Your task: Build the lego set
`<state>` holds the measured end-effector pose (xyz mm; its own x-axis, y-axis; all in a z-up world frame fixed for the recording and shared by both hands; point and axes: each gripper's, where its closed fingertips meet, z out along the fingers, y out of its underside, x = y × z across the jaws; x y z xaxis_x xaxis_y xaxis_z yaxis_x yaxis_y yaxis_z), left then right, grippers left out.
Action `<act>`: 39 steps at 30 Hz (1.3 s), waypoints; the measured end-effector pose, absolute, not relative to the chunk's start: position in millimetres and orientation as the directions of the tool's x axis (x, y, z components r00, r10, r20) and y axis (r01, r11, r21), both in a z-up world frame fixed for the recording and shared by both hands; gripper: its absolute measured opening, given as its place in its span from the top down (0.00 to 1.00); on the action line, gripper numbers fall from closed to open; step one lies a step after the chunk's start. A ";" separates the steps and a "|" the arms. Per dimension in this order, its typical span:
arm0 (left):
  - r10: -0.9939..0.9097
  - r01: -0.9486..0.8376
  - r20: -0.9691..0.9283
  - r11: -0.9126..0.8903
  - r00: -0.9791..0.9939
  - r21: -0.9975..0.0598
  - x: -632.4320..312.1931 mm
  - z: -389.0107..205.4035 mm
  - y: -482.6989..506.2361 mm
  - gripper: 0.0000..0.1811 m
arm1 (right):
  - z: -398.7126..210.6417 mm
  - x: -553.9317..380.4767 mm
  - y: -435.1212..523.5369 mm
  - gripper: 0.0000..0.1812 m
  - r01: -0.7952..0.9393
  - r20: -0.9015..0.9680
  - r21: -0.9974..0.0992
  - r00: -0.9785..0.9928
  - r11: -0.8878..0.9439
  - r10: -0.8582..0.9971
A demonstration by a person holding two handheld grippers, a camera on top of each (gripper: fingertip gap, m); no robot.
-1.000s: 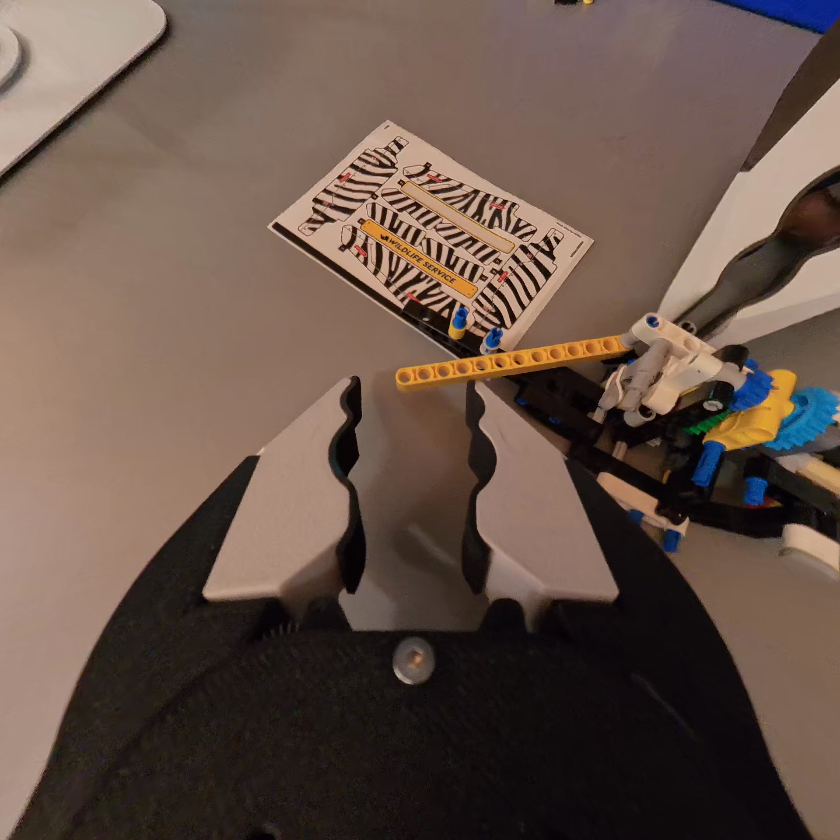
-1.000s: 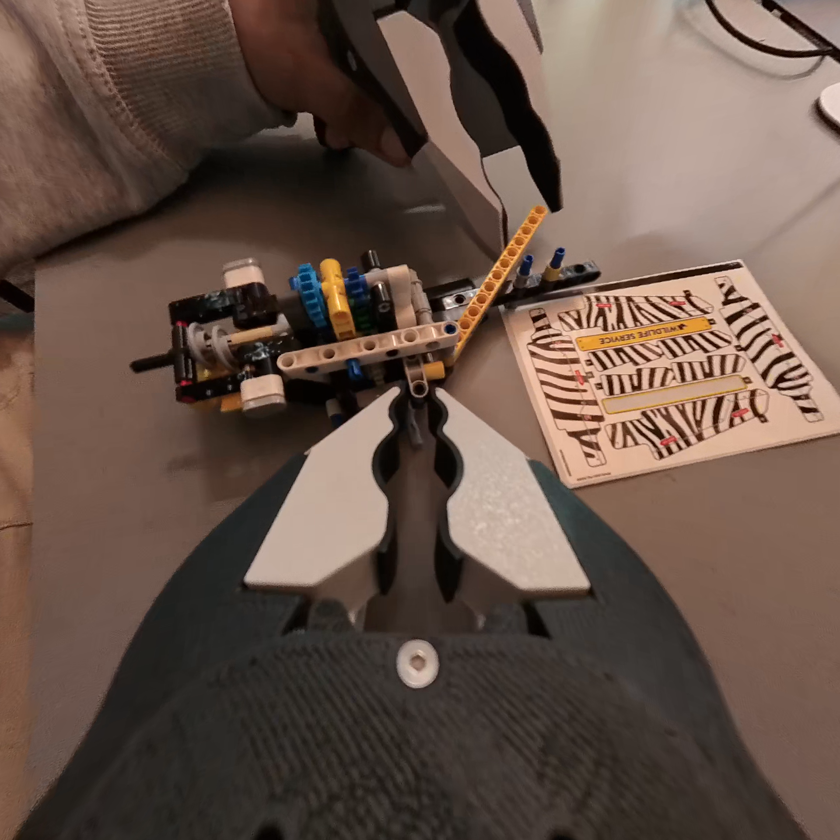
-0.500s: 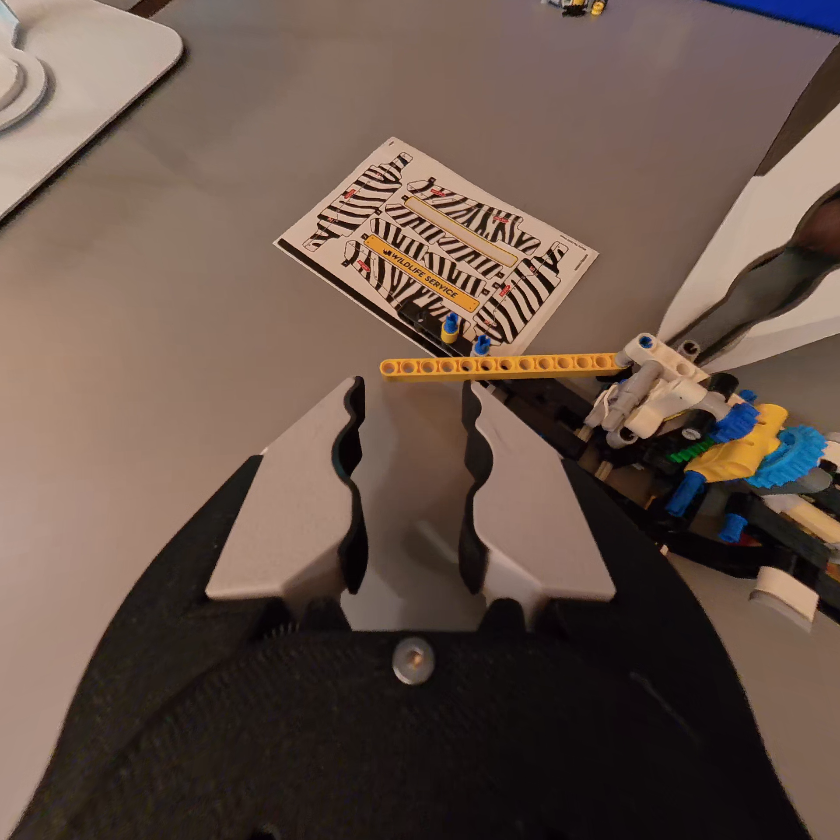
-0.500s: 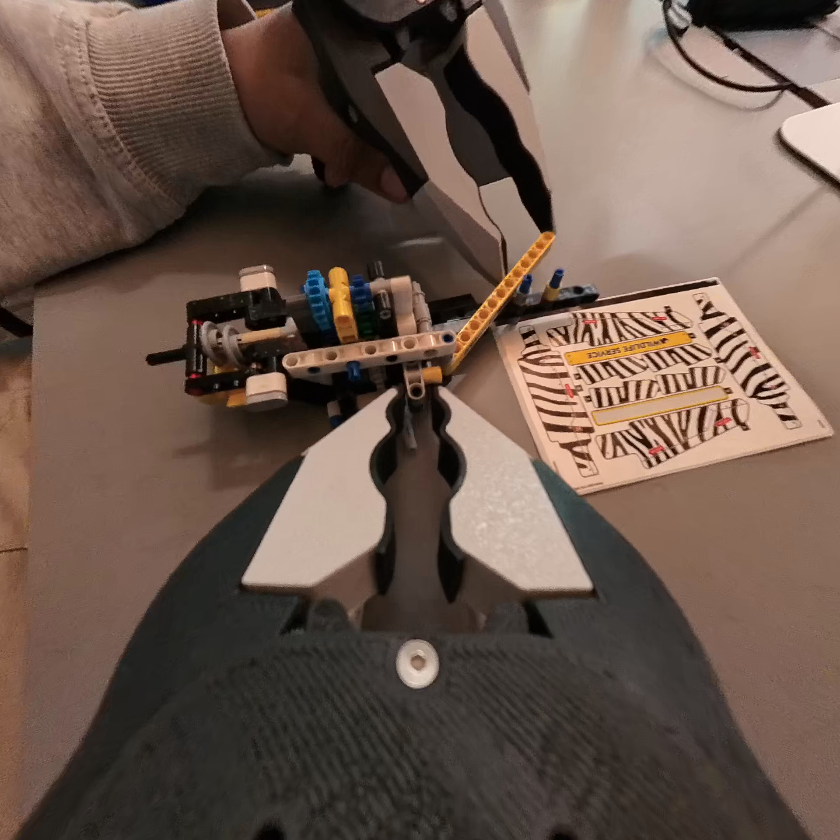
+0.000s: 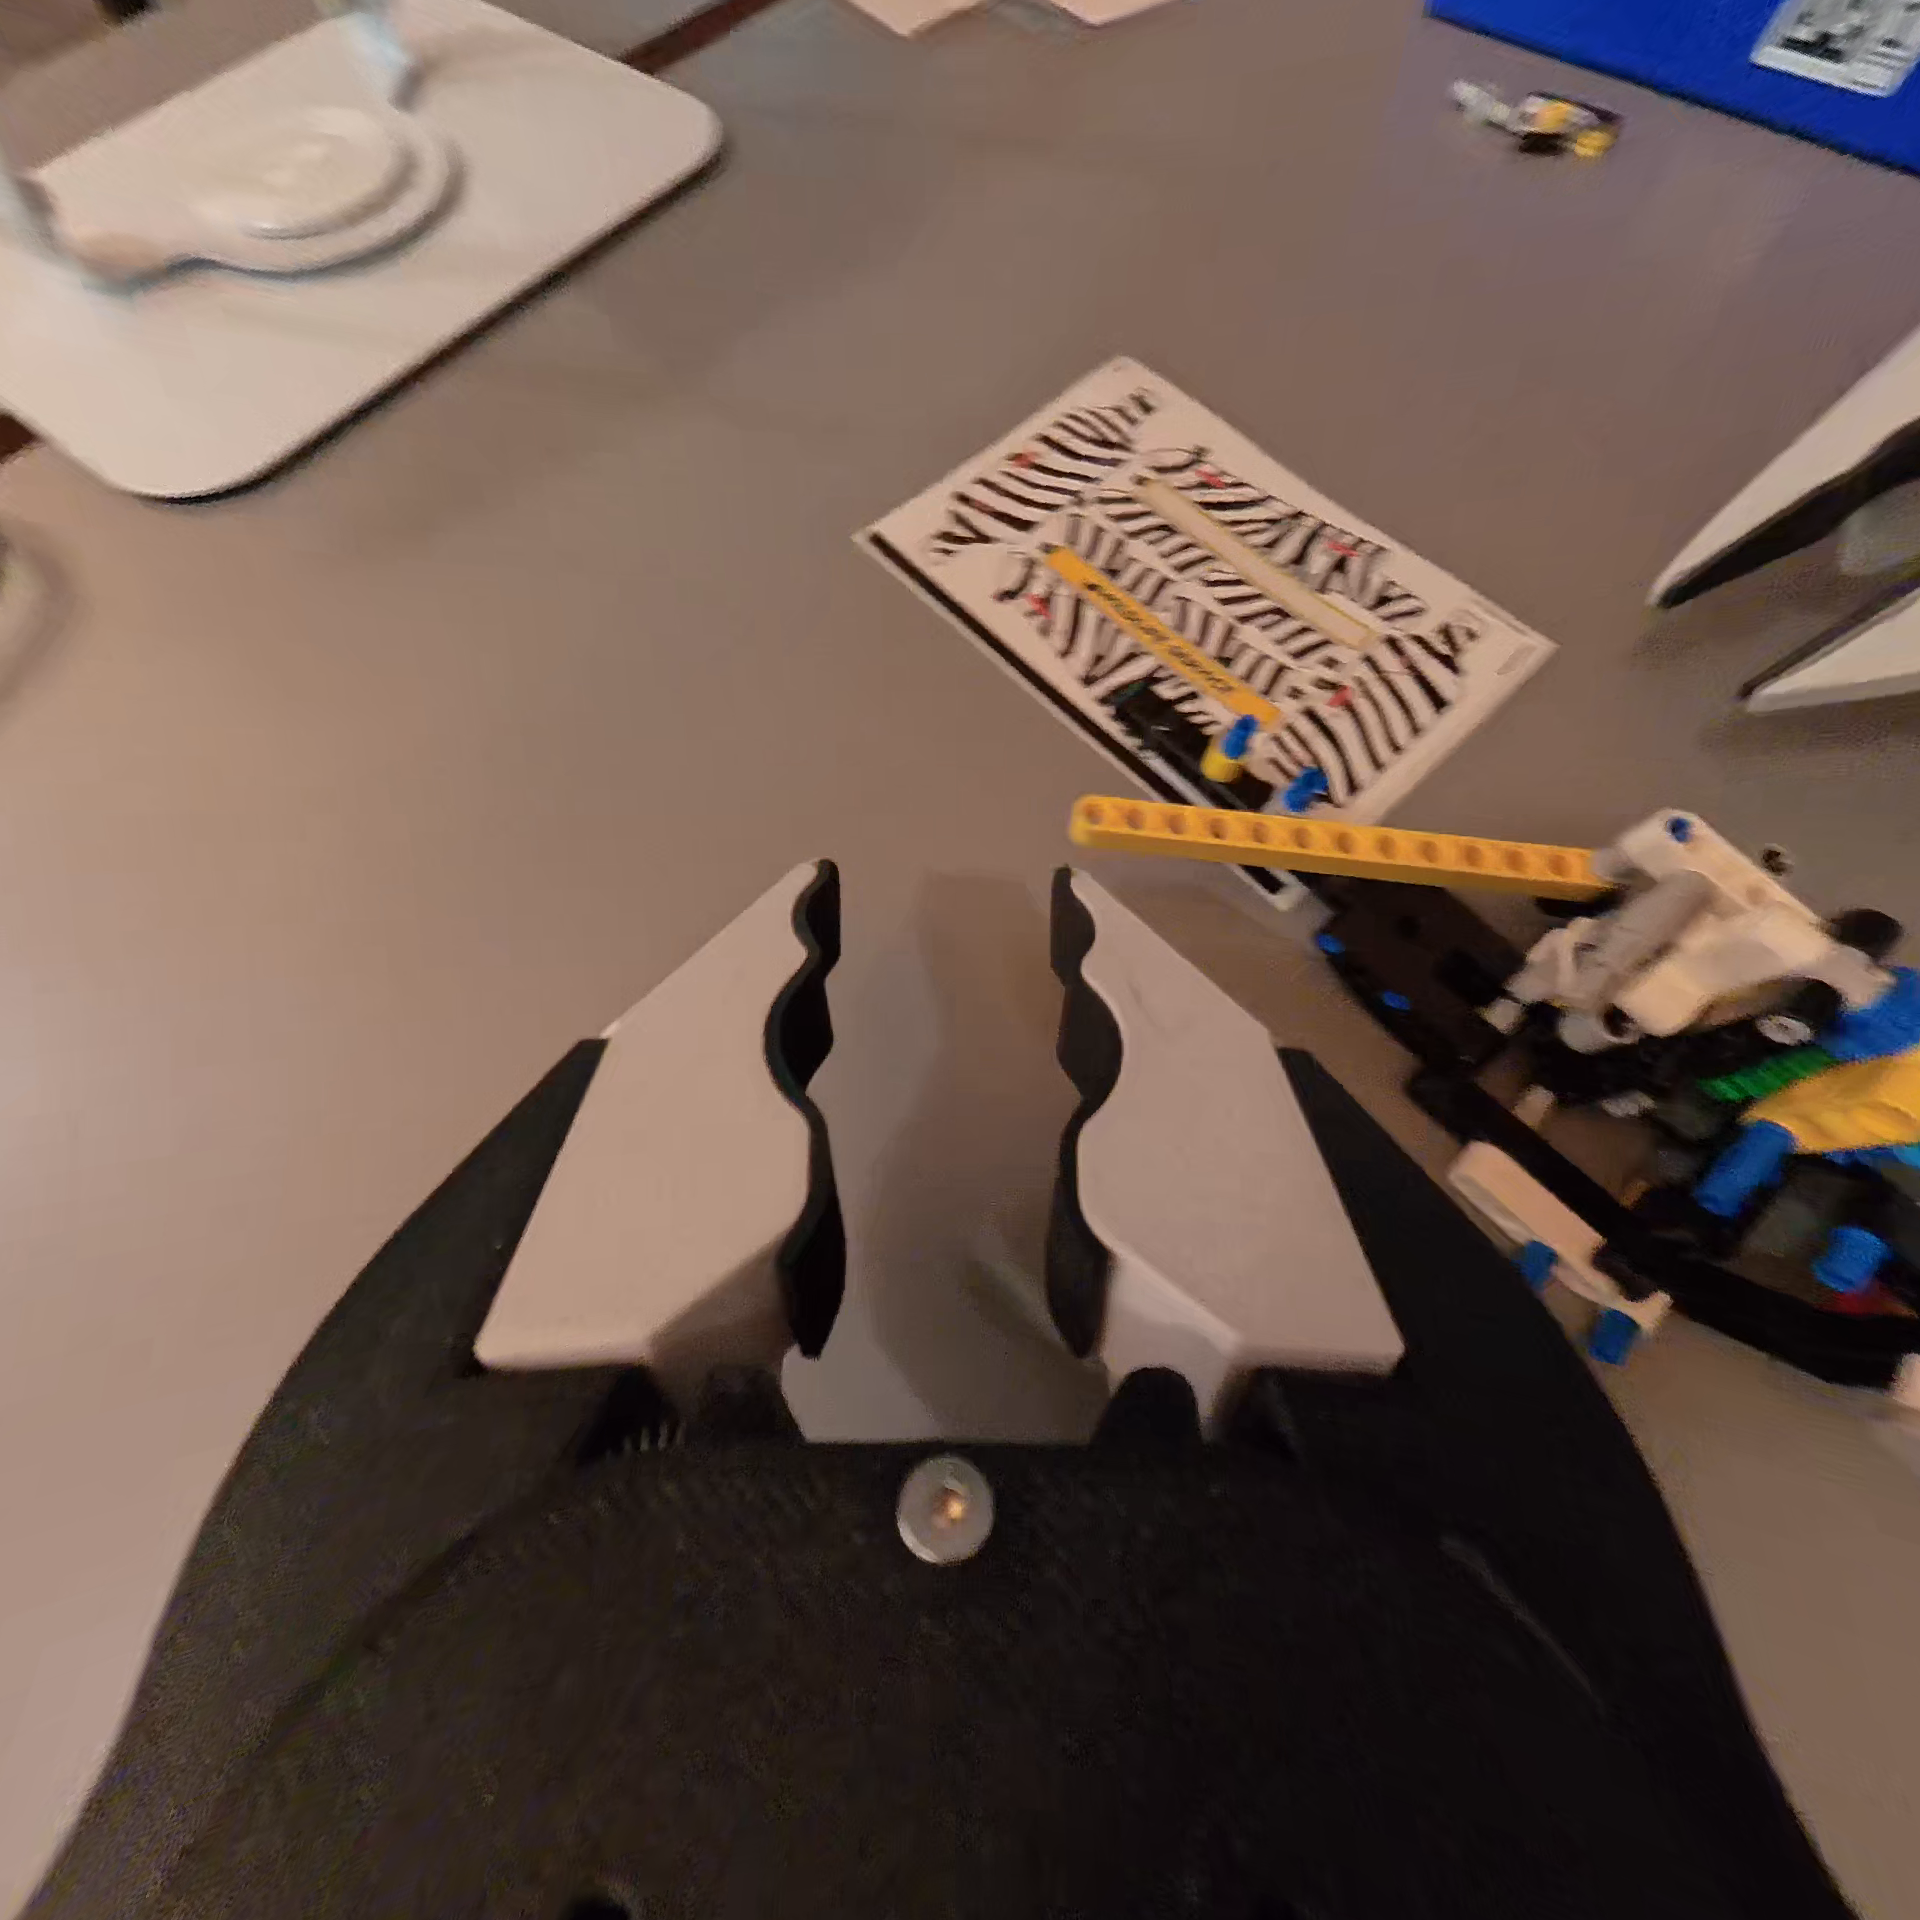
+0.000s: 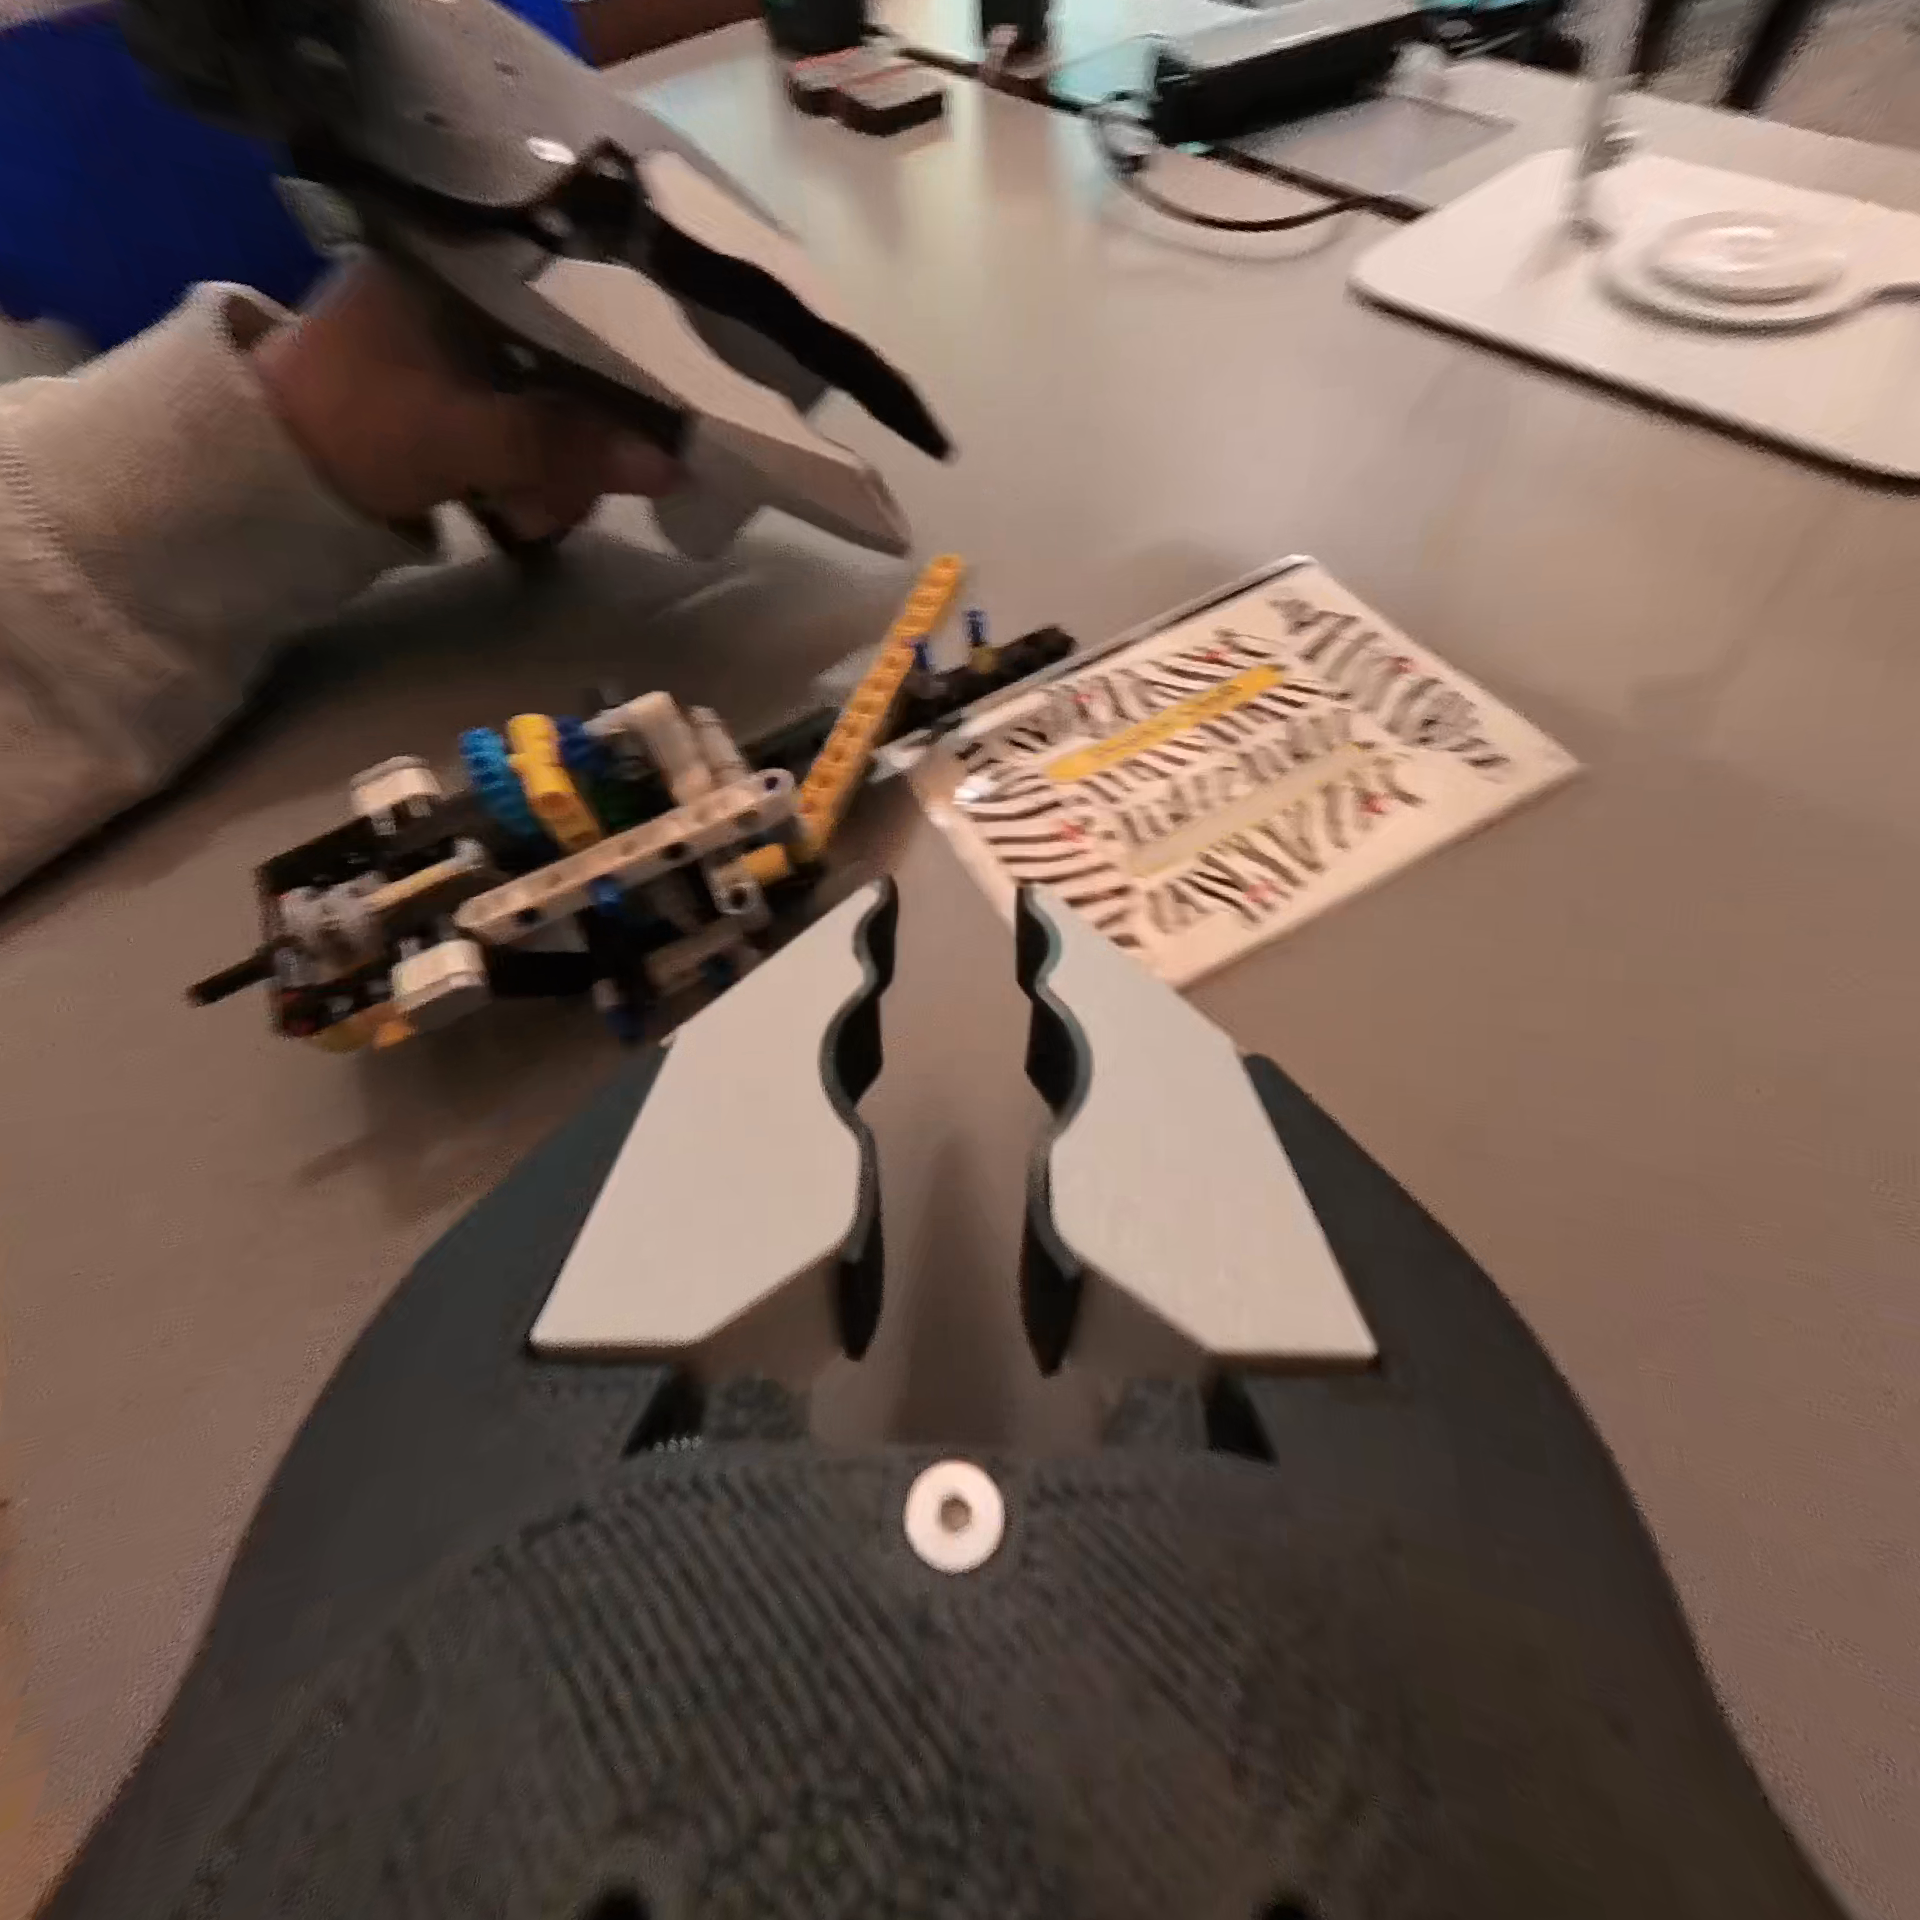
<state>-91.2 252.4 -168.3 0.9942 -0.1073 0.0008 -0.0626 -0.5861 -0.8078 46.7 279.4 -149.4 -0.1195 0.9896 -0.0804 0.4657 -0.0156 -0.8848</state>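
Parted right hand-held gripper (image 6: 954,914) — lego model (image 6: 582,852) beside

You have one half-built lego model (image 6: 540,862), one yellow beam (image 5: 1340,859), one zebra sticker sheet (image 5: 1205,592), one white stand base (image 5: 312,239)

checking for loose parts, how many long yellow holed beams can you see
1: the long yellow beam sticks out from the lego model, its free end over the sticker sheet's near edge. Others may hide inside.

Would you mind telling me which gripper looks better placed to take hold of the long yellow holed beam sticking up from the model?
Probably the left. The left gripper is open, with the long yellow holed beam lying just beyond its fingertips. The right gripper, also open, faces the partly built model's side, with the beam's free end farther away.
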 end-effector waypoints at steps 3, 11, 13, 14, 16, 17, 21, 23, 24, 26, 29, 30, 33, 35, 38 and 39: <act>-0.006 -0.040 -0.043 -0.527 0.999 -0.849 -111.9 -154.9 252.3 0.77 | -136.0 54.6 321.7 0.91 0.392 0.096 -0.919 0.115 0.043 0.989; 0.260 -0.158 -0.261 -0.359 0.930 -0.920 -152.6 -107.3 241.1 0.71 | -100.4 76.3 353.9 1.00 0.274 0.407 -0.909 0.416 0.314 0.813; 0.295 -0.172 -0.274 -0.328 0.915 -0.929 -155.4 -101.3 239.6 0.70 | -99.9 77.1 356.8 1.00 0.291 0.434 -0.898 0.448 0.331 0.782; 0.305 -0.175 -0.274 -0.316 0.912 -0.932 -156.0 -100.0 239.1 0.70 | -100.3 77.7 359.8 1.00 0.306 0.444 -0.893 0.468 0.331 0.764; 0.336 -0.182 -0.277 -0.288 0.900 -0.940 -158.5 -96.8 237.3 0.74 | -100.9 78.9 364.3 1.00 0.325 0.453 -0.888 0.496 0.325 0.740; 0.347 -0.189 -0.280 -0.274 0.895 -0.943 -158.7 -95.0 236.2 0.78 | -101.2 79.7 366.4 1.00 0.330 0.448 -0.890 0.510 0.314 0.734; 0.400 -0.240 -0.313 -0.222 0.862 -0.945 -161.0 -86.5 229.7 1.00 | -107.0 84.1 375.5 1.00 0.367 0.409 -0.902 0.555 0.228 0.725; 0.378 -0.219 -0.289 -0.218 0.879 -0.951 -157.9 -88.4 231.3 1.00 | -105.7 85.3 376.2 1.00 0.362 0.408 -0.904 0.564 0.230 0.718; 0.362 -0.193 -0.258 -0.204 0.896 -0.960 -155.7 -88.8 232.5 1.00 | -105.0 86.3 376.9 1.00 0.359 0.406 -0.905 0.572 0.228 0.713; 0.327 -0.141 -0.190 -0.169 0.926 -0.975 -151.8 -88.8 233.9 1.00 | -103.9 86.5 376.8 1.00 0.346 0.394 -0.911 0.572 0.223 0.719; 0.276 -0.080 -0.117 -0.141 0.954 -0.987 -148.2 -90.1 235.1 1.00 | -98.0 86.8 376.5 1.00 0.299 0.364 -0.928 0.586 0.224 0.724; 0.267 -0.065 -0.101 -0.142 0.958 -0.988 -148.0 -91.5 235.6 1.00 | -94.7 87.2 376.4 1.00 0.277 0.355 -0.933 0.595 0.231 0.721; 0.237 -0.036 -0.079 -0.180 0.968 -0.983 -145.5 -99.7 237.8 0.95 | -91.6 86.5 374.0 1.00 0.251 0.346 -0.937 0.587 0.242 0.732; 0.247 -0.028 -0.076 -0.192 0.966 -0.981 -146.7 -101.6 238.4 0.91 | -90.9 86.5 372.8 1.00 0.239 0.337 -0.941 0.579 0.240 0.743; 0.261 -0.003 -0.051 -0.180 0.964 -0.984 -148.6 -100.5 238.3 0.85 | -87.1 90.4 374.7 1.00 0.196 0.291 -0.957 0.587 0.216 0.756; 0.263 0.018 -0.030 -0.177 0.964 -0.984 -149.2 -101.0 238.6 0.82 | -86.9 91.6 376.6 1.00 0.184 0.269 -0.963 0.590 0.197 0.761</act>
